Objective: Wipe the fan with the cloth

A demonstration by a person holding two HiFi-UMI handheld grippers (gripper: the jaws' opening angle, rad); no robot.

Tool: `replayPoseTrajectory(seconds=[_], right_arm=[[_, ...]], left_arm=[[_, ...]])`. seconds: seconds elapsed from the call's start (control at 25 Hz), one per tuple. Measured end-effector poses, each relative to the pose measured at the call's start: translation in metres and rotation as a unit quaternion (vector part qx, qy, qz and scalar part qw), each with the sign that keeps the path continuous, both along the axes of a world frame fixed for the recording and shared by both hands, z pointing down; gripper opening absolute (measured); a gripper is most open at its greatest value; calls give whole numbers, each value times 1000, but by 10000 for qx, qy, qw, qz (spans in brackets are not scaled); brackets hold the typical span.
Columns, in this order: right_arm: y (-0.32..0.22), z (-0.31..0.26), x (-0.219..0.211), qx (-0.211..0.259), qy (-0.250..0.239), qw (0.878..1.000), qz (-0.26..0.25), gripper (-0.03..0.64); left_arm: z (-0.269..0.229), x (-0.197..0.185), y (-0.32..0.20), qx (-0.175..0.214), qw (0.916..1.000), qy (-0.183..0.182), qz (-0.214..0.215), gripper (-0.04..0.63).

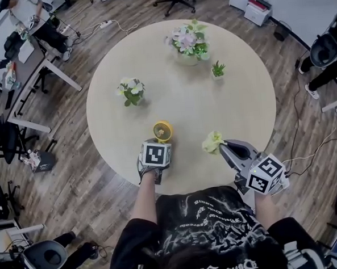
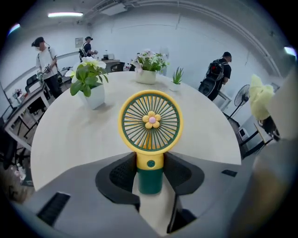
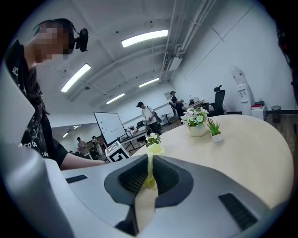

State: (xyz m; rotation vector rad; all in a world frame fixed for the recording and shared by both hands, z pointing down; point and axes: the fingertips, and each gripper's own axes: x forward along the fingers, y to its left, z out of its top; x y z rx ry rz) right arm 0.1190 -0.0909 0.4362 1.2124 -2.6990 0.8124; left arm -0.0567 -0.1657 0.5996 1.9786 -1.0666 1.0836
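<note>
**Fan Clamped, Cloth Pinched, No Contact Yet**

With the left gripper point(image 2: 150, 162), clamps the fan point(image 2: 150, 122) by its yellow-and-green handle, pads pressed on both sides. Holds it low at the near edge of the table point(image 1: 234, 98), grille facing away; cannot tell whether the base touches the top.

Looks light and hard: a small plastic body with thin grille ribs, likely to flex or snag. Best held at the stem, as here, never at the cage. Probably smooth enough to twist in the pads under a sideways push, so calls for light strokes.

Just to the right, with the right gripper point(image 3: 149, 162), pinches the cloth point(image 3: 155, 149) in narrow jaws, a yellow-green tuft poking past the tips, apart from the fan. Soft and limp; should wipe best with that free tuft.

Underneath, a round, pale, matte tabletop with a white-flowered plant point(image 1: 131, 90), a bouquet point(image 1: 188, 42) and a succulent point(image 1: 217, 69) well beyond the fan. Around it, a wood floor, desks, chairs, cables and people in an open office.
</note>
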Motion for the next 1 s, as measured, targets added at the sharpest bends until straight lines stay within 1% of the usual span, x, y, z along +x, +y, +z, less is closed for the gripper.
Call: replayPoseTrajectory(seconds=[0.16,0.24,0.28,0.4,0.48,0.64,0.68,0.72,0.76,0.8,0.84,0.92,1.0], right_arm=[[2,5,5,-88,13,9999,92,38],[2,7,5,-105,57,9999,110,38],[1,7,5,-106,72,9999,111,38],[0,8,3,-110,110,9998,108,38],[0,10,3,-143,129,9997,116,38],[-2,15,1,-161,161,9997,112,38],[-2,15,1,-160,159,9996,142,38],[-3,14,1,-163,162,9996,192,38],[-4,14,2,-167,173,9994,254,38],[-6,14,3,-165,188,9992,315,38],[-7,14,3,-160,196,9990,366,39],[-11,16,4,-158,182,9987,449,40],[-13,20,4,-158,195,9982,548,40]], left_arm=[[3,6,-13,36,9985,-413,362,195],[8,9,-11,-94,9971,-563,494,195],[11,10,-9,-172,9968,-580,521,193],[17,11,-6,-269,9970,-545,478,192],[16,13,-9,-211,9975,-485,462,193],[17,4,-9,-166,9980,-551,255,196],[18,2,-8,-165,9980,-576,196,200],[19,-2,-5,-177,9977,-629,159,232],[20,-2,-1,-205,9979,-586,163,280],[20,2,3,-234,9986,-427,190,293],[17,7,6,-226,9993,-206,204,295],[5,19,5,-35,9994,329,139,295],[-10,19,4,223,9976,655,-2,303]])
